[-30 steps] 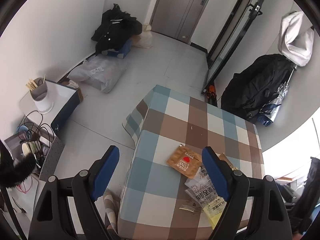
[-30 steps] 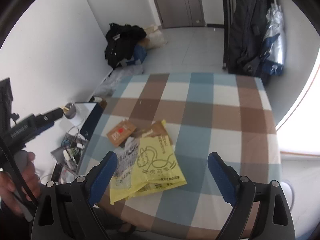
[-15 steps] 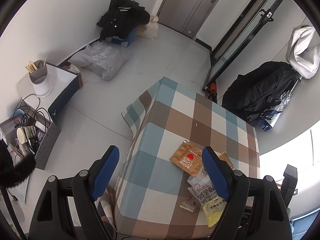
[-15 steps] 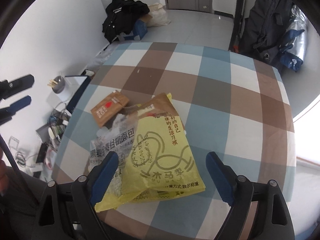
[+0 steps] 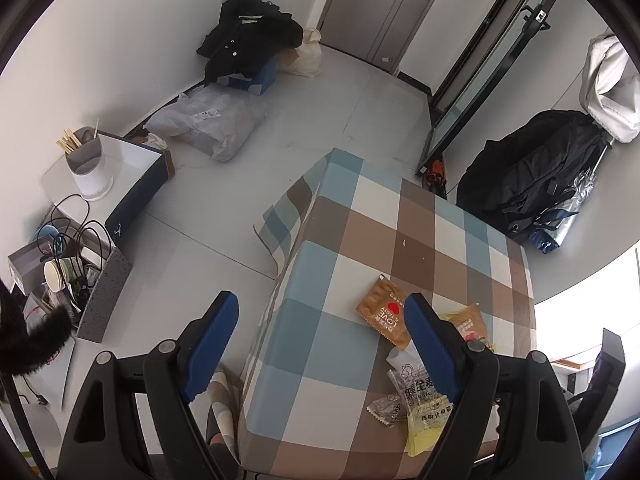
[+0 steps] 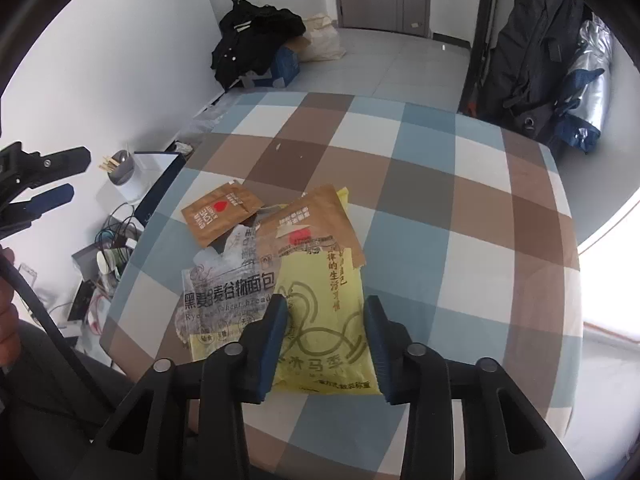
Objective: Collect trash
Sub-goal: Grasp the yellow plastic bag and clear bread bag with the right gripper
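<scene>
While the jaws of the right claw [image 6: 325, 344] are closing, the yellow wrapper [image 6: 324, 308] is seen between them at the near edge of the desk [image 6: 460, 216]; the pads are already narrow, but whether they press on the plastic yet cannot be told. The first pickup of the trash is judged to be the step in hand. Just beside the yellow wrapper, toward the desk's left edge, a clear bread bag [image 6: 224, 284] is overlapped by it, so a pinch taken too low could be expected to drag both. Next, a firm closure on the wrapper's near end and a straight lift would be called for, so that the neighbours are left undisturbed.

Farther in, a torn brown packet [image 6: 316, 216] is laid partly over the yellow wrapper, and a second brown sachet [image 6: 220, 212] is set just beyond it, toward the left edge. The far half of the desk is bare checked cloth.

The left claw [image 5: 320, 336] is held wide, with nothing between its pads, above the desk's left edge. No bin is seen in either view.
</scene>
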`<state>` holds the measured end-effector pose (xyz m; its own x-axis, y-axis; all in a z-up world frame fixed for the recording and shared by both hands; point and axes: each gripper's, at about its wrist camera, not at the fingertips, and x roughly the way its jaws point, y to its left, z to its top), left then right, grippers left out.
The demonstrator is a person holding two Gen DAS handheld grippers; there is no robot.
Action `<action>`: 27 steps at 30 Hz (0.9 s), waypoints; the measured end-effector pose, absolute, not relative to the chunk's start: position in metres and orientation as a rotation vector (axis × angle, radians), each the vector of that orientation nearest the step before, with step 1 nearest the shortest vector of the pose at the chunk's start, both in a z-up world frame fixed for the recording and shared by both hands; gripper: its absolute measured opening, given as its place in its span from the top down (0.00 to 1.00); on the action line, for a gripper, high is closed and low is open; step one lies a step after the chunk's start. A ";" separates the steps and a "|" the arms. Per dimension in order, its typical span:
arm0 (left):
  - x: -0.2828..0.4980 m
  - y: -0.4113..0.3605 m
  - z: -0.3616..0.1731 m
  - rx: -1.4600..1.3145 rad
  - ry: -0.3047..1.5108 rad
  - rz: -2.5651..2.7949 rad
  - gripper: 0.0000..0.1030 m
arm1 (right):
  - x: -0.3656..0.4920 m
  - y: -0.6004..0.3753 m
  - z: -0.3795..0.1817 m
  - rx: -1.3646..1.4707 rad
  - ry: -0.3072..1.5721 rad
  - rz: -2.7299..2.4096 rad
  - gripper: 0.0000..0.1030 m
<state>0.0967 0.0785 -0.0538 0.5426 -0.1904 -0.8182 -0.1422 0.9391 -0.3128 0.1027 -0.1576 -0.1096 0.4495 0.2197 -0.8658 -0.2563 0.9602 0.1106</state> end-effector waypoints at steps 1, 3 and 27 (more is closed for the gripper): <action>0.097 0.078 -0.054 -0.364 1.005 -0.029 0.20 | 0.102 -0.159 -0.108 -0.036 1.058 0.299 0.70; 0.097 0.077 -0.054 -0.359 1.009 -0.026 0.20 | 0.100 -0.160 -0.106 -0.041 1.050 0.297 0.79; 0.093 0.088 -0.058 -0.403 1.021 0.025 0.20 | 0.086 -0.130 -0.117 -0.158 1.064 0.328 0.34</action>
<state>0.0929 0.0878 -0.0584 0.5288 -0.1658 -0.8324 -0.2064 0.9262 -0.3156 0.0861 -0.1297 -0.1166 0.4432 0.1871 -0.8767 -0.3385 0.9405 0.0296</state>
